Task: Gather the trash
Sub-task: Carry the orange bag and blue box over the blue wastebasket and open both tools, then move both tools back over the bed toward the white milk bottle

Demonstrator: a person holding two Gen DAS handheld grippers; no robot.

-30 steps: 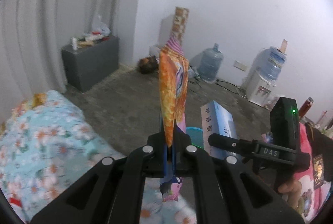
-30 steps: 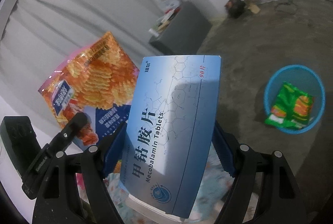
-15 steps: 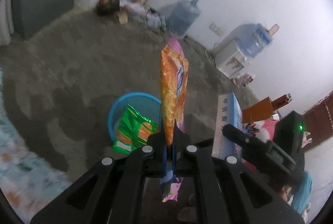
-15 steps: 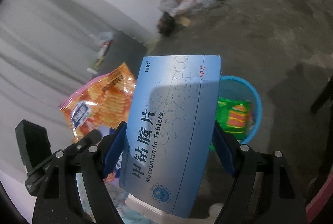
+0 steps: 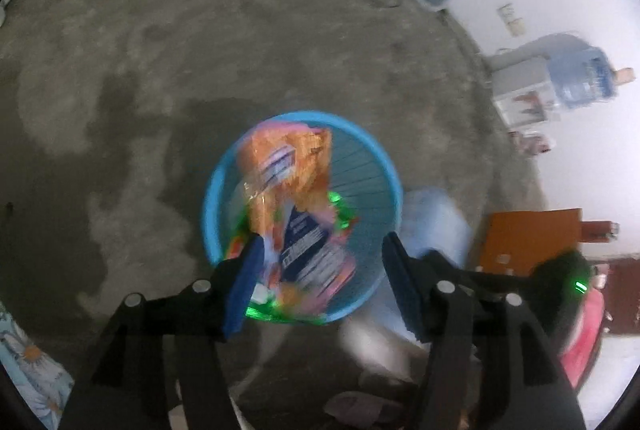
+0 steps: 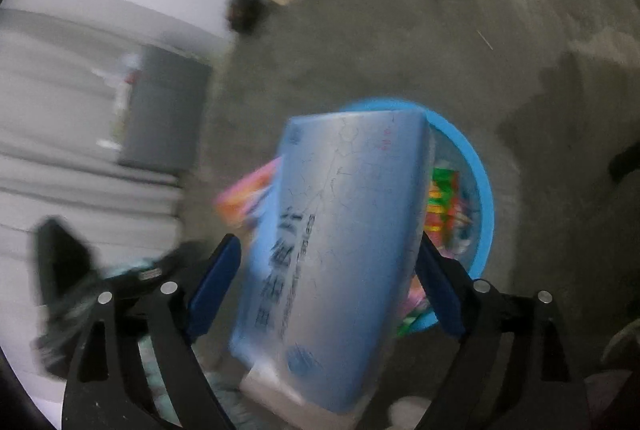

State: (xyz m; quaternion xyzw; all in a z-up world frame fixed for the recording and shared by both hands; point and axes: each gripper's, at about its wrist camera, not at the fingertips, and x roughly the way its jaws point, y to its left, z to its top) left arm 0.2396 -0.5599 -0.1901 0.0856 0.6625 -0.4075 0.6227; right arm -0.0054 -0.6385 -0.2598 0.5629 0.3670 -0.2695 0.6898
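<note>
Blue basket [image 5: 384,166], orange bag [image 5: 288,166].

1. Our left gripper [image 5: 322,272] has two matte black arms, each angular, with triangular cut-outs near the bottom edge of its view.
2. Its fingers [image 5: 244,286] carry flat, dark blue pads on their inner faces.
3. Round silver screws [image 5: 201,286] sit in pairs along the top of each arm.
4. Our right gripper [image 6: 328,282] is built the same: black forked arms, blue pads [image 6: 440,294] and silver screw heads [image 6: 479,285].
5. Seen from the left wrist, a black block on the right gripper shows a small green light [image 5: 580,286].
</note>
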